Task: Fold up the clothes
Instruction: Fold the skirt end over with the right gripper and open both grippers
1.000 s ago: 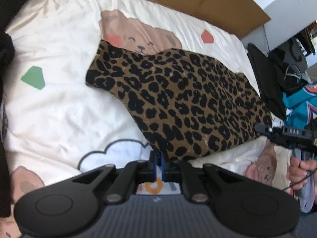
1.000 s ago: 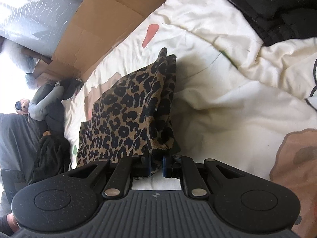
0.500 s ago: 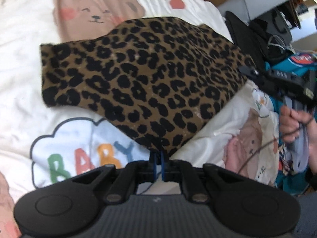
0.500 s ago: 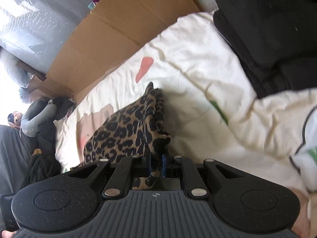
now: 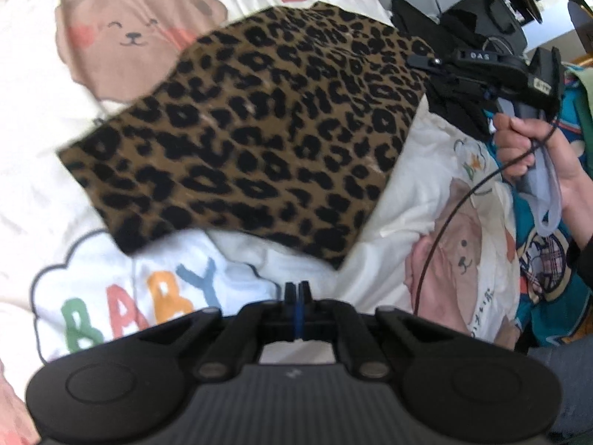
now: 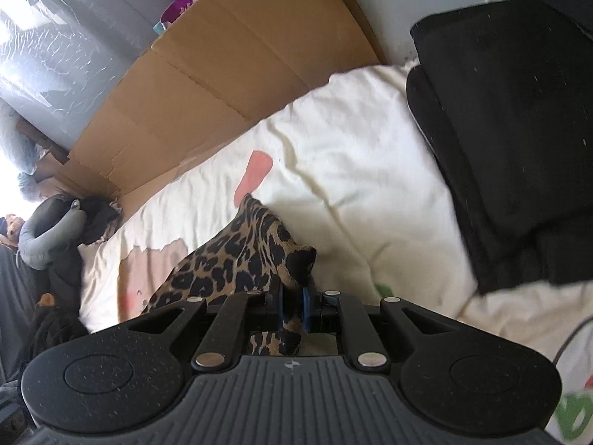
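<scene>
Leopard-print brown and black fabric garment (image 5: 259, 129) lay spread over the cream bedsheet printed with cartoon bears and coloured "BABY" letters (image 5: 122, 296) when I looked through the left wrist camera. My left gripper (image 5: 295, 289) sat just short of the cloth's near edge, its jaws pressed together with nothing between them and only the sheet beneath. At the garment's far right corner I saw my right gripper (image 5: 422, 61), a black tool with a trailing cable, gripped by the person's hand (image 5: 530, 148); its tip met the cloth there. A teal printed garment (image 5: 548, 259) lay at the bed's right side, and the whole view was slightly blurred.

Through the right wrist camera, the right gripper (image 6: 292, 296) had its jaws pinching a bunched corner of the leopard garment (image 6: 237, 259), with a fold of it passing down between the blue pads. The rest of the cloth trailed away to the left across the sheet (image 6: 352, 170). A folded black garment (image 6: 511, 141) rested on the bed to the right, well apart from the leopard cloth. A flattened brown cardboard sheet (image 6: 229, 63) stood along the bed's far edge.
</scene>
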Motion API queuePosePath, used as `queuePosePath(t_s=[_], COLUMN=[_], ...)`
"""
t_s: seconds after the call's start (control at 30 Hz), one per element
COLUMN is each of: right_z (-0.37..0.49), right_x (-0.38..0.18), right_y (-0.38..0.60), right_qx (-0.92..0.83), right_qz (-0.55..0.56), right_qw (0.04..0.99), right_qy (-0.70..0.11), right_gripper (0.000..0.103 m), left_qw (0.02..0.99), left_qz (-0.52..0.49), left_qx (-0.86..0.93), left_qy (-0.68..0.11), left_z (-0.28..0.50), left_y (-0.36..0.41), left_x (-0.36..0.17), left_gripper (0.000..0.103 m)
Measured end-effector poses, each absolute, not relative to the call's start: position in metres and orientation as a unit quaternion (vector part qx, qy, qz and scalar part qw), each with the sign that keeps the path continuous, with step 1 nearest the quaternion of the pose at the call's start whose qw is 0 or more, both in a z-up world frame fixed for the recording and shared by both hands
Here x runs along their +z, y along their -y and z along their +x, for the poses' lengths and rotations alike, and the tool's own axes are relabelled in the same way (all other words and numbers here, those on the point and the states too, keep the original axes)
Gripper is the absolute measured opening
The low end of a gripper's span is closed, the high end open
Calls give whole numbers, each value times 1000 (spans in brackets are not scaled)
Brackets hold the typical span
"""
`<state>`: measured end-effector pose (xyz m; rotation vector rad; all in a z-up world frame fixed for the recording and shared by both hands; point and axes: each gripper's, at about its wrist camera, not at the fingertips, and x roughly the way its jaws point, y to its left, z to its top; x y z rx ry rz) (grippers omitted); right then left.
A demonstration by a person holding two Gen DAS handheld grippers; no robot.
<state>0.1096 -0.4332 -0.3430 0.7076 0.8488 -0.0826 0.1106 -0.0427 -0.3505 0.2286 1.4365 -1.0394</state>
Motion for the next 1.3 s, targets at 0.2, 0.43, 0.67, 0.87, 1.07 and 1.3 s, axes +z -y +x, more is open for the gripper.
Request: queuePosePath(t_s=[0.2,0.43,0.67,0.87,1.07,1.3], right_z=[131,152,148,130,111,95], right_x=[-348,-355,-353,-350,-347,-349], right_y=[445,455,467,465,453,441], right_qx=[-43,-49,-84,-86,-80,-68], right_qz=[324,319,312,334,347,366], right_qw=[853,852,850,843,841,833], right_qy=[-408,-412,-416,-412,-407,-408], right_gripper=[8,12,47,47,47,48], left_qw=[660,685,709,726,734,731], left_qz=[90,83,90,99,106,122], left_qx=[-433,-429,-431,-442,-454,-468], left_qy=[-607,-583,-551,-517,-494,-482], left_z=[131,147,170,180,186,193], left_y=[40,42,53,80,104,125], left_x=[-339,-336,-321,-310,-306,-313], left_gripper=[0,1,14,16,29,47])
